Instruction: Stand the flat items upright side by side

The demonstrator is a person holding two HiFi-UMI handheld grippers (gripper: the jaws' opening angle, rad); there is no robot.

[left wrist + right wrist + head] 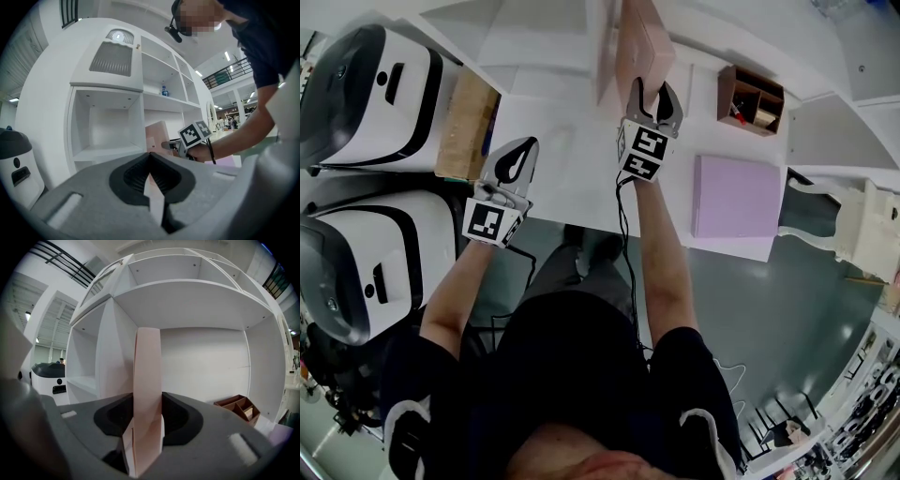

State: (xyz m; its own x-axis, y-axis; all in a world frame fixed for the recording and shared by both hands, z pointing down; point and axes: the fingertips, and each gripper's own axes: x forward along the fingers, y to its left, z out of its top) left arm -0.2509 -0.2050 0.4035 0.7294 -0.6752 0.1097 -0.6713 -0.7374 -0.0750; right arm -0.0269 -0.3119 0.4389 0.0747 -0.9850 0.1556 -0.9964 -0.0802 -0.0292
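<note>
The right tongs (654, 94) are clamped on the near edge of a pink flat item (642, 42). They hold it upright at the far side of the desk (572, 178), just right of a white shelf divider. I cannot tell whether its bottom edge is resting on anything. The left tongs (517, 155) are pressed shut on nothing, near and to the left. My worry is the release: the item is thin, with no neighbour to lean on, so on that smooth white surface it could tip or slide flat. The purple flat item (738, 195) lies flat near the desk's right near corner, and a clumsy scoop could nudge it off. I see no readable writing or brand, only black-and-white square markers on the tongs' cubes.
</note>
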